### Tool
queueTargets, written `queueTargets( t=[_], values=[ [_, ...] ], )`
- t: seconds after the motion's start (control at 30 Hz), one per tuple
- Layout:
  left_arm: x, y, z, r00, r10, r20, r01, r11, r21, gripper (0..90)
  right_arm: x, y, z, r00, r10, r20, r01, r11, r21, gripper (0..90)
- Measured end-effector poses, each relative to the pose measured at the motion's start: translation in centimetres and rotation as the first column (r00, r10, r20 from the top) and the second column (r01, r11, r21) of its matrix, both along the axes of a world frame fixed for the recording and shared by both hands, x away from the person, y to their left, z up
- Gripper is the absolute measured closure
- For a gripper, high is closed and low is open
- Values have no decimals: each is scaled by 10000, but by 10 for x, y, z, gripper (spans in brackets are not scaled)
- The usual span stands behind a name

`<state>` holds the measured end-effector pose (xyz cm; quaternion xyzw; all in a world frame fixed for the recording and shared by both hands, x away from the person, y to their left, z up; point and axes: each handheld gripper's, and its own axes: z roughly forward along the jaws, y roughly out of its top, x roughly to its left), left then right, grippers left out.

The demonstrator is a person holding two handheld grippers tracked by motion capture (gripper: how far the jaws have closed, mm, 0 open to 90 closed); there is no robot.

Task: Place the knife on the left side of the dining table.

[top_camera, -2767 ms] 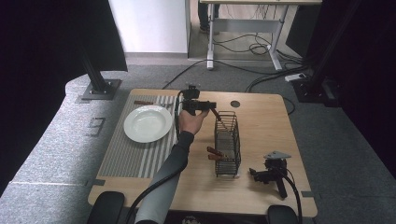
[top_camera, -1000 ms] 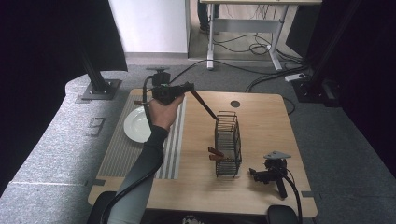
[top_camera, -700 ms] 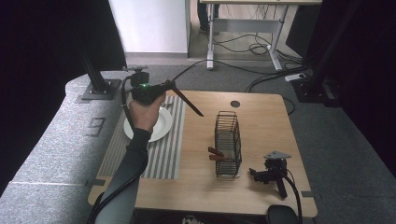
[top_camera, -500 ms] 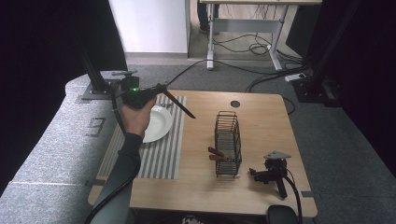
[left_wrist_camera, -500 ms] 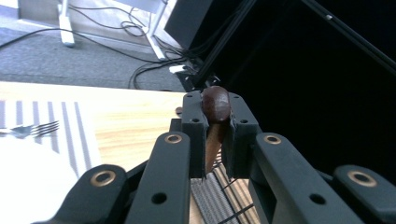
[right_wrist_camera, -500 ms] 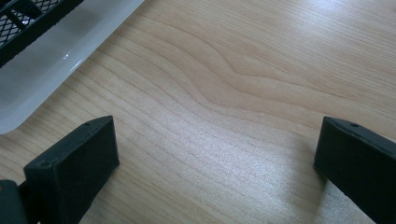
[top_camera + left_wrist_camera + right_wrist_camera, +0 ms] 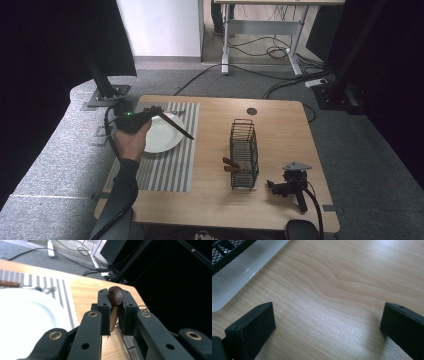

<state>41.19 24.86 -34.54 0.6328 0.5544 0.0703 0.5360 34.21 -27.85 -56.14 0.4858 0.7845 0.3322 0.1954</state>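
The left hand-held gripper is raised over the white plate, its jaws clamped on a wooden utensil with a dark brown rounded end and a lighter handle. In the left gripper view that rounded end sticks out just past the two pads, and the handle runs back down between them. From above, the utensil shows as a thin dark stick slanting out over the plate towards the middle of the tabletop. The plate sits on a grey striped placemat, and a fork lies on the mat just beyond the plate's far rim. A black wire basket stands upright near the centre of the tabletop, with two brown handles poking out of its left side low down. The right hand-held gripper rests on the tabletop just right of the basket, its jaws spread wide with only bare wood between them.
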Motion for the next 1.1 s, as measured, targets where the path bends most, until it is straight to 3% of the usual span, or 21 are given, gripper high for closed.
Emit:
queueTargets(
  t=[0.27,0.4,0.73,0.9,1.1],
  values=[
    [-9,20,-31,9980,427,-466,-423,9991,85,802,0,0,0,10000,1,24,-1,10000,-1,0],
    [-11,31,-49,9950,572,-821,-581,9983,-87,802,0,0,0,10000,1,14,-1,10000,-5,0],
    [-14,42,-86,9860,702,-1513,-746,9969,-236,802,0,0,0,10000,0,19,0,10000,1,0],
    [-16,49,-95,9865,792,-1436,-843,9960,-296,801,0,0,0,10000,-1,19,1,10000,0,0],
    [-19,55,-104,9875,1114,-1114,-1098,9937,203,752,0,0,0,10000,-1,21,1,10000,0,0]
  ],
)
